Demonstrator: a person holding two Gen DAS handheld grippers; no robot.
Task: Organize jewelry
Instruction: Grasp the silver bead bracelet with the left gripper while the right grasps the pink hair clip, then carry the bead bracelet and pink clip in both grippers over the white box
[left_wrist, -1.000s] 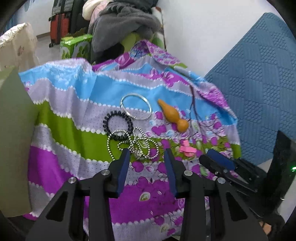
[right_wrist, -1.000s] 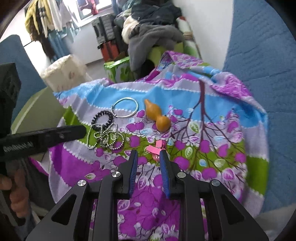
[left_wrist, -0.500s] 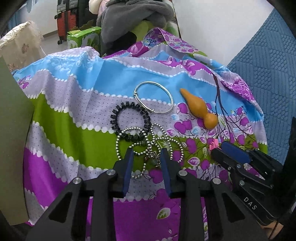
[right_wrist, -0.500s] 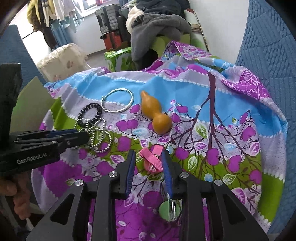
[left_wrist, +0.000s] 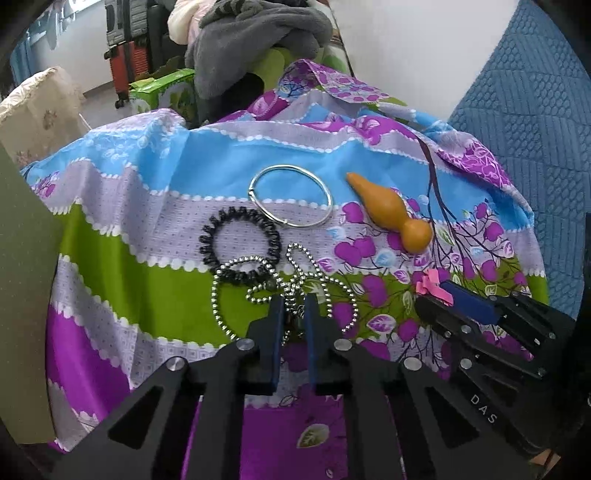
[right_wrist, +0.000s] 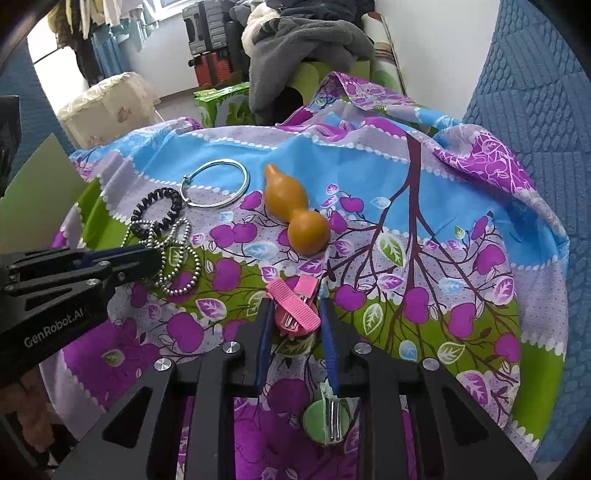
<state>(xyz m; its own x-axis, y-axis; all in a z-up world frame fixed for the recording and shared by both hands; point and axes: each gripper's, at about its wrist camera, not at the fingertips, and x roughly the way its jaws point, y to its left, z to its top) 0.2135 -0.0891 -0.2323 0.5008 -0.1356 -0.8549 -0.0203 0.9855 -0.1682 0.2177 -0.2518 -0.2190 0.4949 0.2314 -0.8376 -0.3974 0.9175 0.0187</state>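
On a flowered cloth lie a silver bead chain, a black coil hair tie, a silver bangle, an orange gourd, a pink hair clip and a green clip. My left gripper has its jaws nearly closed around the tangled middle of the bead chain. My right gripper is open with the pink clip between its fingers.
A green board stands at the left edge of the cloth. A blue quilted cushion rises on the right. Behind the cloth are a grey blanket pile, a green box and suitcases.
Both grippers moved forward and down. The left jaws narrowed onto the bead chain's middle. The right gripper came around the pink clip and stayed open.
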